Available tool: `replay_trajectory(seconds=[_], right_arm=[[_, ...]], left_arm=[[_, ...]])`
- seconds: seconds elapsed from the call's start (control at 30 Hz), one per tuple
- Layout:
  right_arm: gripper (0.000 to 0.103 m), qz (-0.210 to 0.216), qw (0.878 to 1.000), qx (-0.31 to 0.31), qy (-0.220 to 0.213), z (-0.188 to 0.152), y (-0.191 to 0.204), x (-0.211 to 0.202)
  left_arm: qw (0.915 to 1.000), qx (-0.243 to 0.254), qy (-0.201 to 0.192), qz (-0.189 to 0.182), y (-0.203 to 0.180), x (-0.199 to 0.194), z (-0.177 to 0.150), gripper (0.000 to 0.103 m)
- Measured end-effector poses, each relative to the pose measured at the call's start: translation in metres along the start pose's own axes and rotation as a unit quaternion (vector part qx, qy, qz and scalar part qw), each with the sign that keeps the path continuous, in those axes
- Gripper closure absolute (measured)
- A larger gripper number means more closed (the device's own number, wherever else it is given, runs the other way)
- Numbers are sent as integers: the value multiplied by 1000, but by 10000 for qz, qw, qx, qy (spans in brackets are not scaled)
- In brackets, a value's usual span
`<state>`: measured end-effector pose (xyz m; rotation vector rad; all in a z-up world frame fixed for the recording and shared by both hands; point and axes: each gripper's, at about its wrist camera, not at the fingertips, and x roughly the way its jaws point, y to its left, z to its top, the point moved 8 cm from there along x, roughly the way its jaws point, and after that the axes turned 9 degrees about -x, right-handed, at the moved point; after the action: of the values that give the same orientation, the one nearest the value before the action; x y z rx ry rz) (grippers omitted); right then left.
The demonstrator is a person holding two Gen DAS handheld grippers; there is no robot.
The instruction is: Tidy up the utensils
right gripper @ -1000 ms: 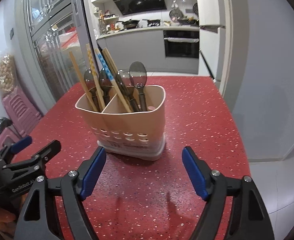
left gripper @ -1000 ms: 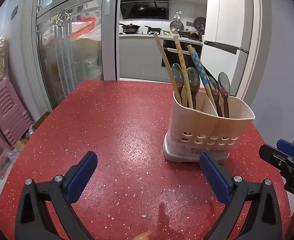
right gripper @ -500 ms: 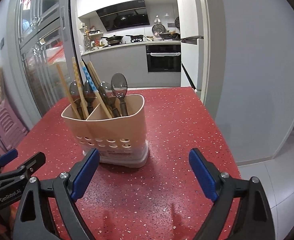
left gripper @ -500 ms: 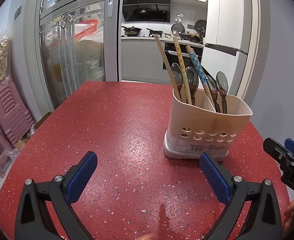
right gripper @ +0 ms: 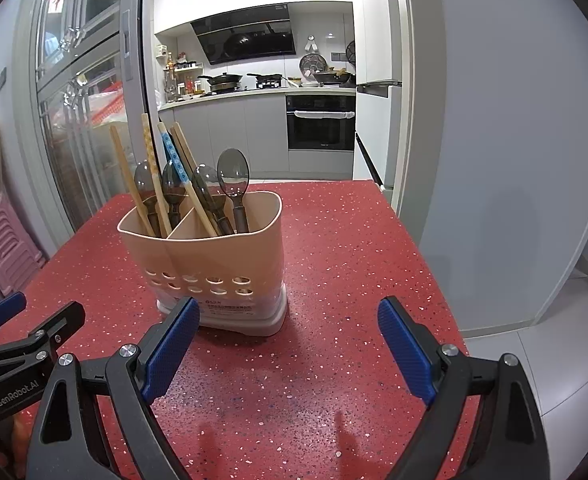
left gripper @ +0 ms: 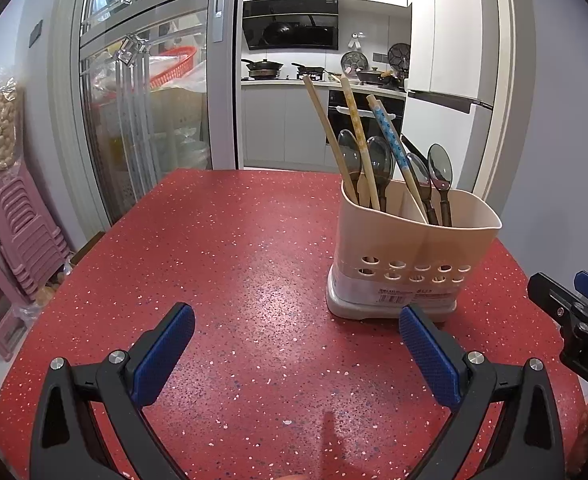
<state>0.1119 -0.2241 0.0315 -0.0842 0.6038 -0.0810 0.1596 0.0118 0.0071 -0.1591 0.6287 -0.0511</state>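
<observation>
Both jaws wide, nothing between them: left hand-held gripper [left gripper: 295, 344] and right hand-held gripper [right gripper: 288, 340] hover over the red bench [left gripper: 234, 248], and just ahead the beige utensil holder [right gripper: 214, 256] stands upright, spoons [right gripper: 233, 172] and chopsticks [right gripper: 128, 176] inside

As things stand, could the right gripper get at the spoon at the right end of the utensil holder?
Probably yes. The right gripper is open and empty, with only bare red table between it and the holder. That spoon stands upright, its bowl clear above the rim, away from the chopsticks.
</observation>
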Motion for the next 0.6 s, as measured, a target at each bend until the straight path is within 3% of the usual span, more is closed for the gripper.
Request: replay_trajectory(seconds=[0.6], right_arm=[[11,-11,10000,-8,33,-1,2,1]], left_arm=[[10000,22,36,17,0,2,0,0]])
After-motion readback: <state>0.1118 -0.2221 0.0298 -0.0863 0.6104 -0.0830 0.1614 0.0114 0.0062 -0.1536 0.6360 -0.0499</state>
